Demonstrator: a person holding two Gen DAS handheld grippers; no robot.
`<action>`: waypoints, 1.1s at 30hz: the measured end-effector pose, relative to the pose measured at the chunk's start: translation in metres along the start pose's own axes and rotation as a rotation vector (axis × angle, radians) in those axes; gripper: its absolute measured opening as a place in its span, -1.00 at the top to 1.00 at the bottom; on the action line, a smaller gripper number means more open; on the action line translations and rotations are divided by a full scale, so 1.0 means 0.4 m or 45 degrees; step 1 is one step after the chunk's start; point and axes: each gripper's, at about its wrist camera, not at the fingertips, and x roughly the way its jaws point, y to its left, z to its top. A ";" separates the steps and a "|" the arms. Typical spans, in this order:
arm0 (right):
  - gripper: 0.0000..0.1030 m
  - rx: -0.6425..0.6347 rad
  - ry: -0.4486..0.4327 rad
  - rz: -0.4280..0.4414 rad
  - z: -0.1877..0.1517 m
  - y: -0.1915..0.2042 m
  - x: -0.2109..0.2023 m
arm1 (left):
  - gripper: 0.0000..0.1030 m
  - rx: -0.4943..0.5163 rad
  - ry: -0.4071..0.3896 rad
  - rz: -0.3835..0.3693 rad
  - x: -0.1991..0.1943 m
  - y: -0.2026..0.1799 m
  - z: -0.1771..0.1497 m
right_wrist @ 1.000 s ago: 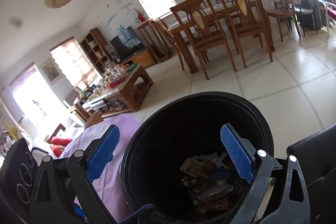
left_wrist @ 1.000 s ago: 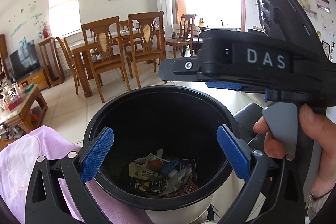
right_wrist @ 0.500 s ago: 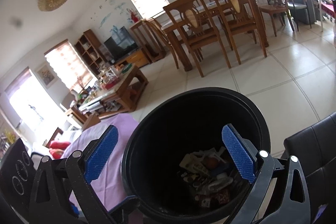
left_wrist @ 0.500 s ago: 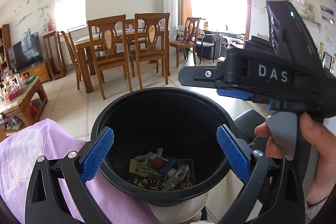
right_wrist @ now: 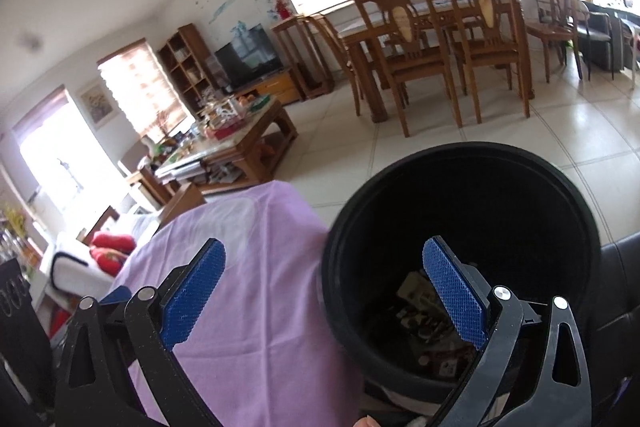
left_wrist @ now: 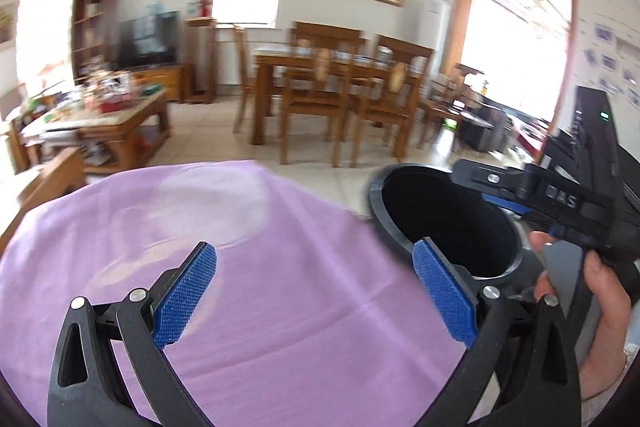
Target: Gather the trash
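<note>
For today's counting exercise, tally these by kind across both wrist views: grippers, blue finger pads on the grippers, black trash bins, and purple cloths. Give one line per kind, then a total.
Grippers: 2, the left gripper and the right gripper
Blue finger pads: 4
Black trash bin: 1
Purple cloth: 1
Total: 8

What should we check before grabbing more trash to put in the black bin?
1. Left gripper open and empty: ok, nothing between its blue pads.
2. Right gripper open and empty: ok.
3. Black bin upright and uncovered: ok, its mouth is open beside the purple cloth.
4. Room left in the bin: ok, the trash pile lies only at the bottom.
5. Next trash piece in sight: not ok, the purple cloth shows none in either view.
6. Grippers apart from each other: ok, the right gripper sits over the bin, the left over the cloth.
</note>
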 end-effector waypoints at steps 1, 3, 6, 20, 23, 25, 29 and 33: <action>-0.90 -0.036 -0.003 0.015 -0.013 0.045 0.013 | -0.90 -0.024 -0.008 0.046 -0.021 0.039 -0.009; -0.89 -0.103 -0.013 0.052 -0.040 0.135 0.036 | -0.90 -0.059 -0.031 0.139 -0.062 0.108 -0.027; -0.89 -0.187 -0.019 0.115 -0.081 0.256 0.070 | -0.90 -0.084 -0.087 0.306 -0.127 0.191 -0.055; -0.89 -0.490 -0.266 0.031 -0.205 0.509 0.104 | -0.90 -0.222 -0.120 0.523 -0.234 0.384 -0.133; -0.89 -0.517 -0.322 0.045 -0.212 0.507 0.081 | -0.90 -0.250 -0.124 0.535 -0.237 0.393 -0.133; -0.89 -0.550 -0.327 0.041 -0.220 0.515 0.077 | -0.90 -0.264 -0.120 0.554 -0.239 0.392 -0.140; -0.89 -0.585 -0.312 0.049 -0.226 0.521 0.084 | -0.90 -0.290 -0.072 0.577 -0.233 0.395 -0.148; -0.89 -0.584 -0.291 0.067 -0.233 0.522 0.086 | -0.90 -0.308 -0.070 0.557 -0.238 0.396 -0.160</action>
